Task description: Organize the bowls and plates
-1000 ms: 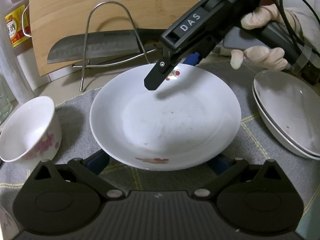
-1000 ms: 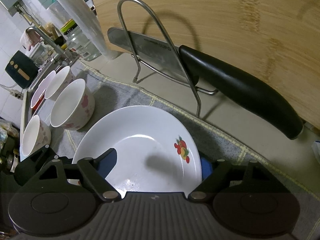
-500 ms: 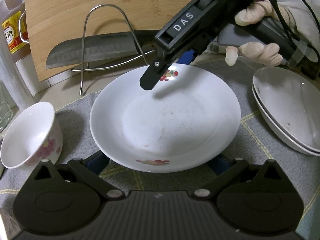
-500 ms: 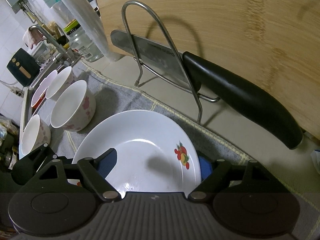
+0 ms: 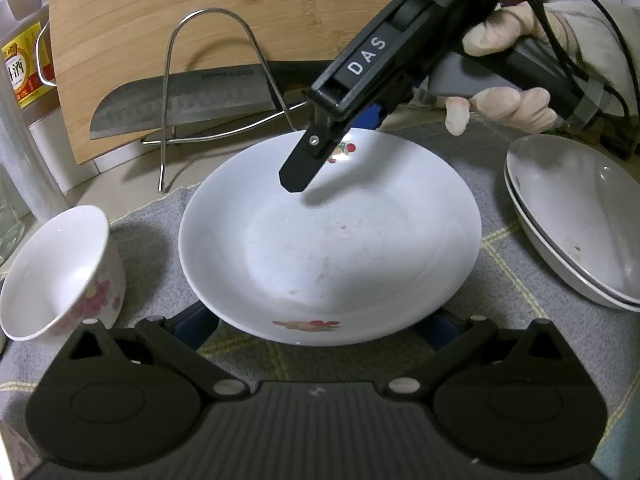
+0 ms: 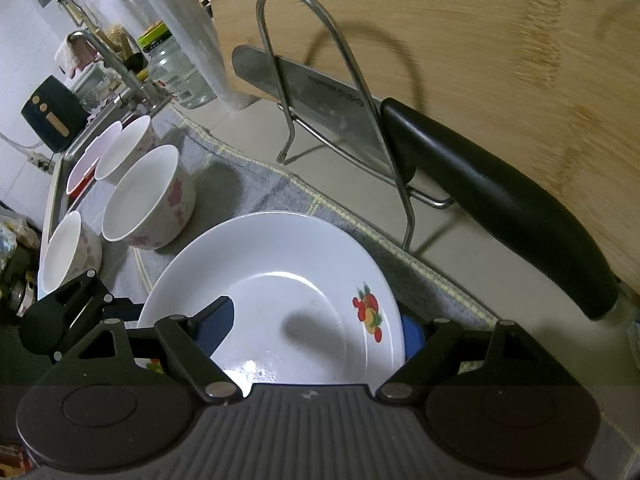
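Note:
A white plate (image 5: 328, 248) with fruit prints lies on a grey cloth (image 5: 504, 264). My left gripper (image 5: 316, 324) is open at its near rim, a blue pad showing under the rim on each side. The right gripper (image 6: 314, 328) is open and straddles the far rim (image 6: 396, 308): one finger (image 5: 298, 172) hangs over the inside of the plate, the other sits outside the rim. Neither pad presses on it. A flowered bowl (image 5: 60, 272) stands left of the plate. Two stacked plates (image 5: 576, 220) rest at the right. In the right wrist view the left gripper (image 6: 68, 308) is at the plate's left.
Behind the plate a knife (image 6: 500, 208) rests in a wire rack against a wooden cutting board (image 5: 200, 0). Three flowered bowls (image 6: 148, 196) stand beside a sink (image 6: 60, 168). A bottle (image 5: 20, 72) stands at the far left. A gloved hand (image 5: 508, 104) holds the right gripper.
The right gripper has tilted slightly over the plate's far side. The plate, the bowls and my left gripper stay where they were.

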`<action>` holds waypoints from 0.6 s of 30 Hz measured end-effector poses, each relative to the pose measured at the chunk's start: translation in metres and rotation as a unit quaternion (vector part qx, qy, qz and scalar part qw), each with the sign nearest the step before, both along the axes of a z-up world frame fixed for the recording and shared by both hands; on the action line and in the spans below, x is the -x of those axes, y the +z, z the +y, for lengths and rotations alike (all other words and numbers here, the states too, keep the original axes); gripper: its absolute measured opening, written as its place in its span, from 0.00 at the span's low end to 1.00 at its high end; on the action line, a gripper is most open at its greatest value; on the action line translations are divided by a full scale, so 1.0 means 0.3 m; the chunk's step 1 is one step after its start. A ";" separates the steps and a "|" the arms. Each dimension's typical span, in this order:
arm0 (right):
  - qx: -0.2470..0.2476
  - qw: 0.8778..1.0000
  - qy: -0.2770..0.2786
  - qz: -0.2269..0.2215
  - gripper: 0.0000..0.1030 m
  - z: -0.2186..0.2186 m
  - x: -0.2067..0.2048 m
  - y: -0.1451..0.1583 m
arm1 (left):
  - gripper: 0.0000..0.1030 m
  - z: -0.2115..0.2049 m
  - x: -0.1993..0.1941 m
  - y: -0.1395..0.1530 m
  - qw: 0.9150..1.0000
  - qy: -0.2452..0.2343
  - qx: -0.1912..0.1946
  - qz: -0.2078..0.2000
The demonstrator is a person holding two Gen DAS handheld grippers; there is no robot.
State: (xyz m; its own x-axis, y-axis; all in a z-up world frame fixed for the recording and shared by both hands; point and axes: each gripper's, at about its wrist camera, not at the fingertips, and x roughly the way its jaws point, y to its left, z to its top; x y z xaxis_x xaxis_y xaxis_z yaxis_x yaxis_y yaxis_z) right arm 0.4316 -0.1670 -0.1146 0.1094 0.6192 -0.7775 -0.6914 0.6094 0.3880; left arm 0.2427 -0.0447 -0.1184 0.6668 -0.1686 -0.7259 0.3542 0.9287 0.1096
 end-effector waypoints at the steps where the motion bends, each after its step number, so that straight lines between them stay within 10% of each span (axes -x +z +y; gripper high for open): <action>1: -0.001 1.000 -0.001 0.000 0.85 0.000 0.000 0.000 | 1.00 0.000 -0.001 0.000 1.000 0.001 0.000 0.000; 18: -0.008 1.000 0.005 -0.018 0.85 -0.015 0.053 0.034 | 1.00 0.011 -0.001 0.007 1.000 -0.004 -0.019 0.001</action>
